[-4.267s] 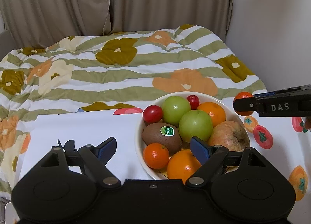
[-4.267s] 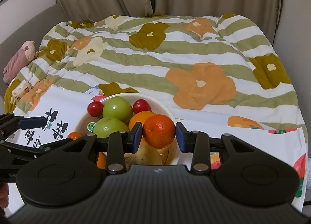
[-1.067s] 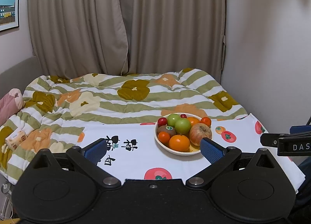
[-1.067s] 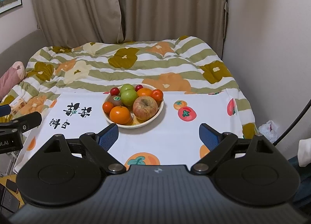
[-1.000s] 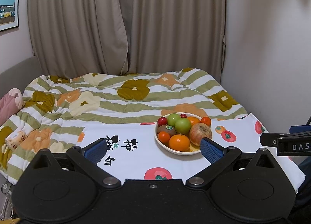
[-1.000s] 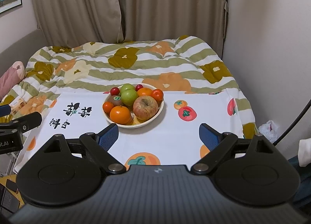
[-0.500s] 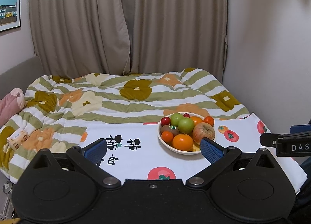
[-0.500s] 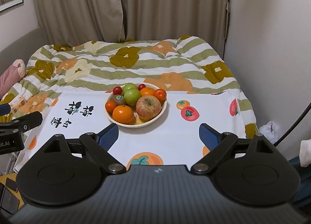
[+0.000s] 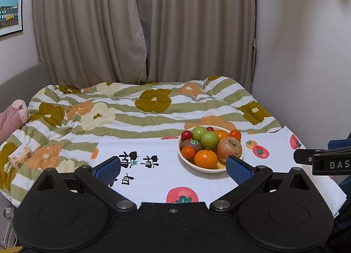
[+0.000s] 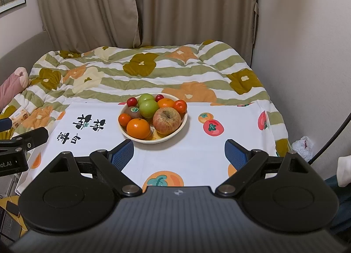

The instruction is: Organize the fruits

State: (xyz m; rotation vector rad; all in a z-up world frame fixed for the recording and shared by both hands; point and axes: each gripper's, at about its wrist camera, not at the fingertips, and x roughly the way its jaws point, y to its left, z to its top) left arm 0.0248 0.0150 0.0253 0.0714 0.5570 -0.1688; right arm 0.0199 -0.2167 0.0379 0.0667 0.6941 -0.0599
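Both tongs stand wide apart and empty: the left gripper and the right gripper hang back from the round cream bowl, which sits ahead of them on the white fruit-printed cloth. Piled in it are a blotchy red apple, oranges and mandarins, two green apples, a stickered brown kiwi and small red fruits. Beyond lies the green-striped flowered quilt.

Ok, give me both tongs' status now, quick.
Left tongs: open, holding nothing.
Right tongs: open, holding nothing.
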